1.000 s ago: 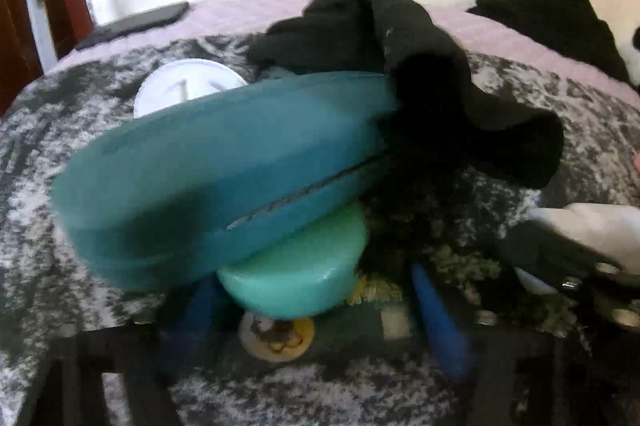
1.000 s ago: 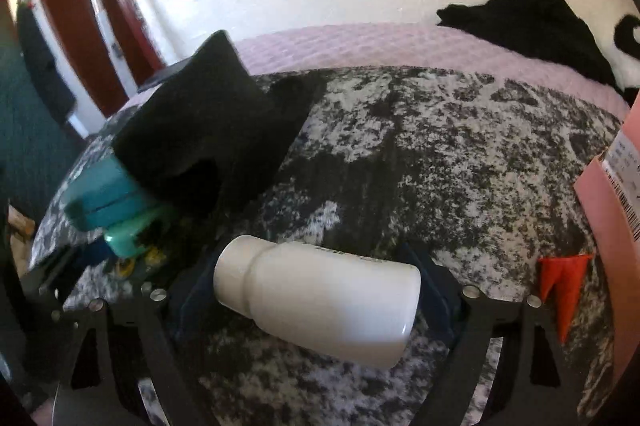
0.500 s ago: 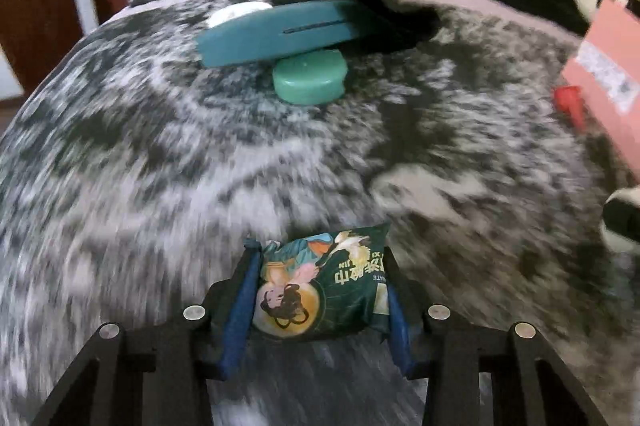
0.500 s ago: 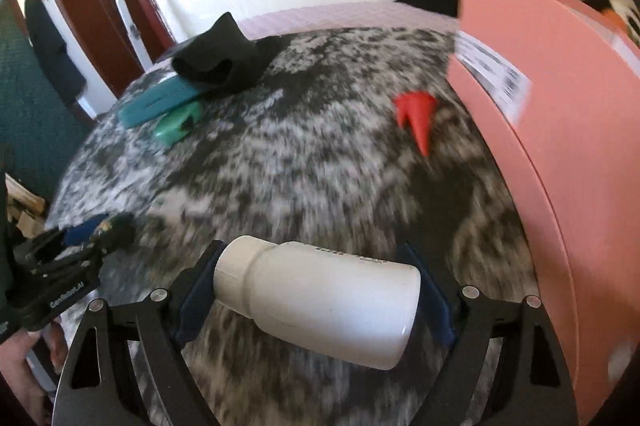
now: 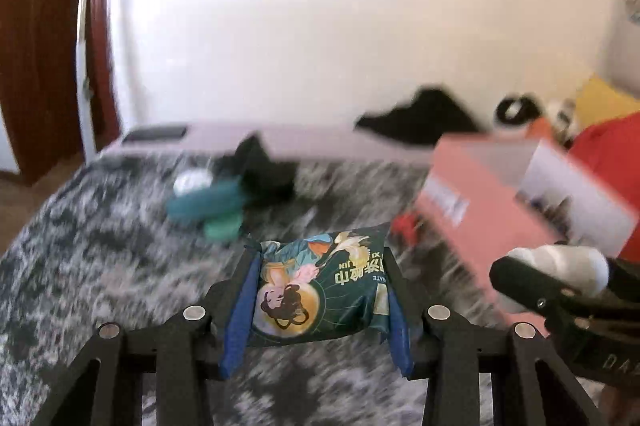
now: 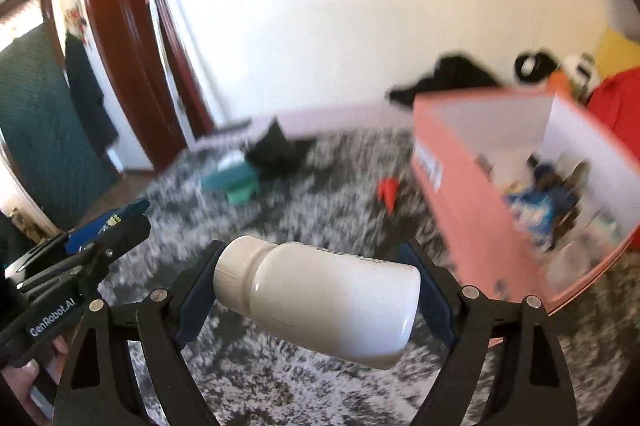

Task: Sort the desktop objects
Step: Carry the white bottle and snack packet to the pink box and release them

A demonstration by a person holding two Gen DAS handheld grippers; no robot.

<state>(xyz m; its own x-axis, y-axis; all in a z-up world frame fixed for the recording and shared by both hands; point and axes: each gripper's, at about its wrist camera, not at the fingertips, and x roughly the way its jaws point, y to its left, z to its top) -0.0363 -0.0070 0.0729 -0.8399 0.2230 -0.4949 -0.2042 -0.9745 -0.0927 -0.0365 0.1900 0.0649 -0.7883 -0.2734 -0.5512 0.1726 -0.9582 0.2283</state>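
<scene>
My left gripper [image 5: 318,302] is shut on a dark green snack packet [image 5: 320,290] and holds it above the grey mottled blanket [image 5: 100,266]. My right gripper [image 6: 316,290] is shut on a white plastic bottle [image 6: 320,300] lying sideways between its fingers. An open pink box [image 6: 480,209] stands to the right with several items inside; it also shows in the left wrist view [image 5: 500,201]. The right gripper with the bottle shows at the right of the left wrist view [image 5: 560,278]. The left gripper shows at the left of the right wrist view [image 6: 104,230].
Far back on the blanket lie a teal case [image 5: 204,201], a green round lid [image 5: 222,228], a white lid [image 5: 192,181] and a black cloth [image 5: 264,169]. A small red cone [image 6: 388,191] lies beside the box. More black cloth [image 5: 420,119] lies at the wall.
Both grippers have lifted and pulled back from the pile with their objects. The pink box now shows its open top, and the pile looks farther away.
</scene>
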